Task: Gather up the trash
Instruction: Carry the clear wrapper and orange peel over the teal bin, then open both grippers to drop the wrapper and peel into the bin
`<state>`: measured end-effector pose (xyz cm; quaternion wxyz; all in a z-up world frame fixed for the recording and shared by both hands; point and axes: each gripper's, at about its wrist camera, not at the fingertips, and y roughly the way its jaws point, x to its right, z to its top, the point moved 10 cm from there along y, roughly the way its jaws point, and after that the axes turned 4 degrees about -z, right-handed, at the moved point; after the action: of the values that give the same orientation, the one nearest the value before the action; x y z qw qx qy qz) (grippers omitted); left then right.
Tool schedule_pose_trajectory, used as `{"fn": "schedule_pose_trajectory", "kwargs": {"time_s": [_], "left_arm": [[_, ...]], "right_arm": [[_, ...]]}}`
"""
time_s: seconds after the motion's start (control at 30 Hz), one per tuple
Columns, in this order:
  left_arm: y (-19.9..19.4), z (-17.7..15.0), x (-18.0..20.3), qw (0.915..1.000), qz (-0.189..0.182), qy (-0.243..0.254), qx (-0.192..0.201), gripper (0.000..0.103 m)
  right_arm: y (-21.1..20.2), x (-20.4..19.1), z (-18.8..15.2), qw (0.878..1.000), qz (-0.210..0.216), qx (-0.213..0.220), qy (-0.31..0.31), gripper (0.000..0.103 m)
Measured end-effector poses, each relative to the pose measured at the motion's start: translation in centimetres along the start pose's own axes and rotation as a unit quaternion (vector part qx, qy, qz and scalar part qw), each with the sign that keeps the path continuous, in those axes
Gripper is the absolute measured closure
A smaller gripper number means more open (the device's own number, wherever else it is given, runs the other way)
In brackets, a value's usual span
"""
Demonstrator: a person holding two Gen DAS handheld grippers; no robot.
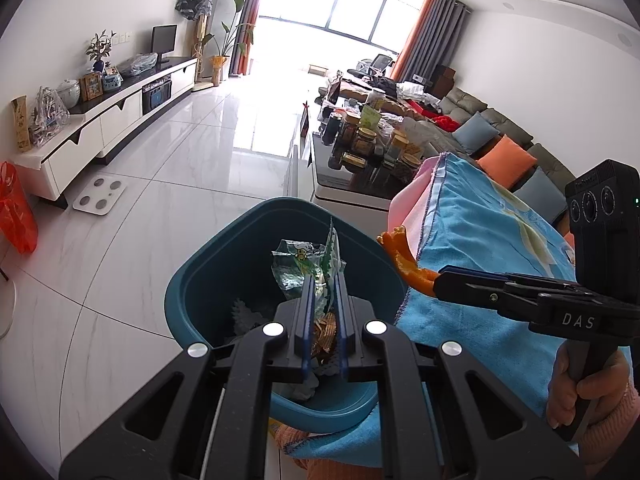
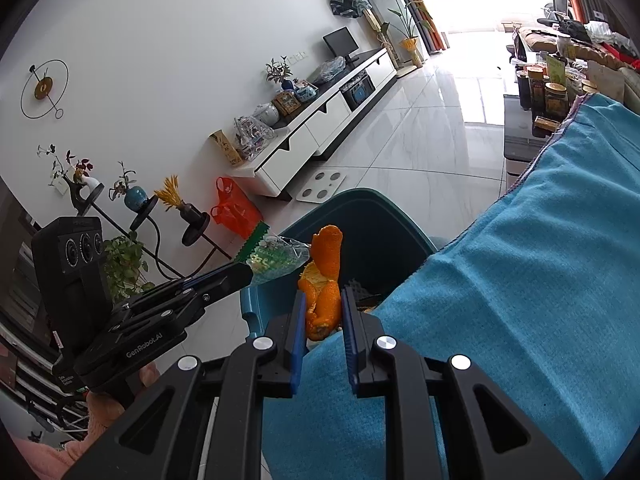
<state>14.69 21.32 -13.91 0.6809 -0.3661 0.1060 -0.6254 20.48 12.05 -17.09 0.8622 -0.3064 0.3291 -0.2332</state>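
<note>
A teal waste bin (image 1: 208,276) stands on the floor beside a surface draped in a blue towel (image 1: 488,240). My left gripper (image 1: 323,280) is shut on a crinkled green snack wrapper (image 1: 304,264), which hangs over the bin's mouth. In the right wrist view that gripper (image 2: 244,276) comes in from the left with the wrapper (image 2: 276,260) at its tips. My right gripper (image 2: 323,296) is shut on an orange peel (image 2: 324,272) above the bin (image 2: 380,224), at the towel's edge. The peel (image 1: 404,256) also shows in the left wrist view, in the right gripper (image 1: 438,278). Other scraps lie inside the bin.
Glossy white tiles (image 1: 160,184) spread to the left, with a bathroom scale (image 1: 100,196) and a red plastic bag (image 1: 16,212) near a white TV cabinet (image 1: 120,112). A dark coffee table (image 1: 360,148) crowded with jars stands behind the bin, a sofa (image 1: 512,140) with cushions beyond.
</note>
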Motion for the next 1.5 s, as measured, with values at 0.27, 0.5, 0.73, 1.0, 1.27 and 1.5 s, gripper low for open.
{"fn": "schedule_pose_trajectory", "kwargs": {"time_s": [0.27,0.5,0.73,1.0,1.27,1.5], "left_arm": [[0.9,-0.1,-0.2,1.0000,0.007,-0.001,-0.005,0.093],[2.0,-0.2,-1.0,0.9998,0.015,-0.006,-0.013,0.093],[3.6,-0.4,-0.9,0.9994,0.023,-0.007,-0.024,0.093],[5.2,-0.7,-1.2,0.9989,0.028,-0.016,-0.035,0.093],[6.6,-1.2,-1.5,0.9984,0.018,-0.026,-0.046,0.085],[5.5,-1.1,-1.1,0.9991,0.022,-0.023,-0.028,0.062]], "right_arm": [[0.7,-0.3,0.0,1.000,-0.003,-0.007,0.001,0.087],[1.7,-0.7,0.0,1.000,-0.011,-0.018,0.000,0.087],[2.6,-0.8,0.3,0.999,-0.020,-0.028,-0.003,0.087],[3.7,-1.1,0.5,0.999,-0.034,-0.039,-0.009,0.086],[3.9,-0.9,0.7,0.999,-0.036,-0.038,-0.006,0.085],[3.4,-0.2,0.7,0.999,-0.030,-0.029,-0.001,0.085]]}}
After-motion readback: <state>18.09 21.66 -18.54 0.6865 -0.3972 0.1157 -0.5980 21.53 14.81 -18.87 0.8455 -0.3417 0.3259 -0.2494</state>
